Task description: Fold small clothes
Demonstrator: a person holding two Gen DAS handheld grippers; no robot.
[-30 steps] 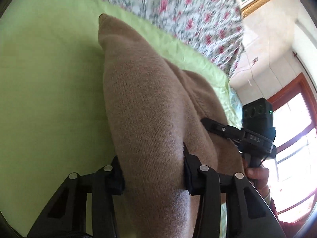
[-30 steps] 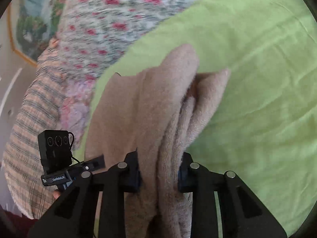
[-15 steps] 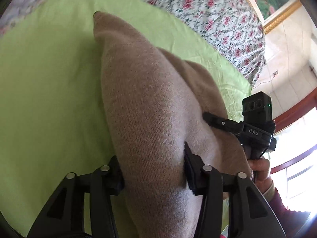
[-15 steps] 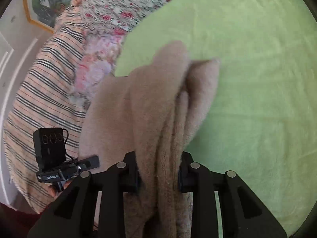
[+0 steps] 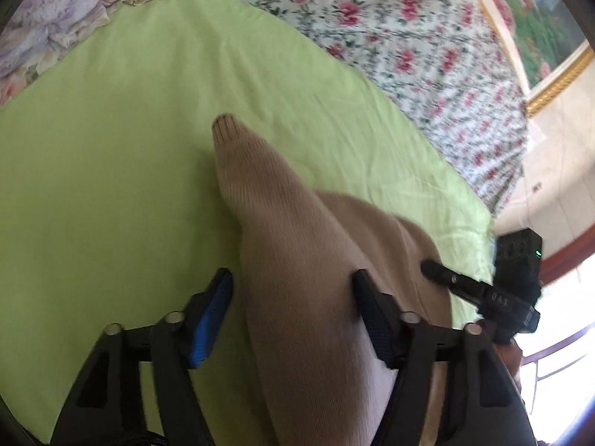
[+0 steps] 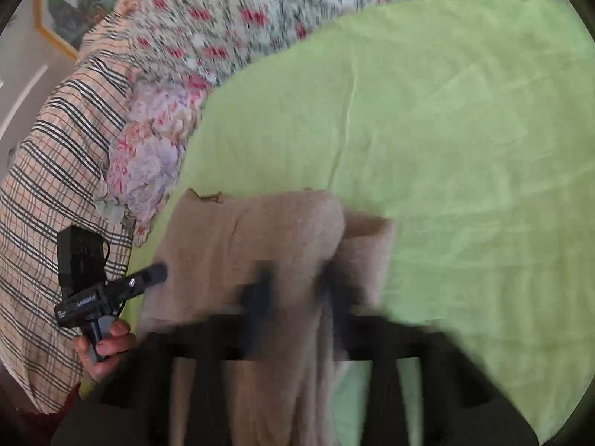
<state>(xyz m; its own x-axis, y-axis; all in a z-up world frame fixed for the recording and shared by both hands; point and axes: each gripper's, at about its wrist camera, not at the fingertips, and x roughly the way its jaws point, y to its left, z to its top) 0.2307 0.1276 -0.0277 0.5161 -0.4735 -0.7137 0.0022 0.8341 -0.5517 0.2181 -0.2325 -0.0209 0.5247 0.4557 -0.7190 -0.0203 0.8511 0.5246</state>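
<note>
A: Item one, the tan knit garment [image 5: 316, 260]. Where is it lying?

B: It is lying on the lime-green sheet [image 5: 130, 148], one narrow end pointing away, the rest running back between both tools.

A: Left gripper [image 5: 292, 290]?

B: Its jaws are opening. The knit is passing between them; the blue pad [image 5: 208, 323] on one finger is standing clear of the cloth, the other finger is touching it.

A: Right gripper [image 6: 293, 293]?

B: Its jaws are closing, badly blurred, with a bunched fold of the garment [image 6: 260, 245] running between them. The fingers are looking pressed on the fold.

A: Surroundings?

B: Floral bedding [image 5: 409, 48] is bordering the sheet, a checked cloth [image 6: 55, 171] is lying beside it, and a hand [image 6: 104, 349] is gripping the left tool's handle.
</note>
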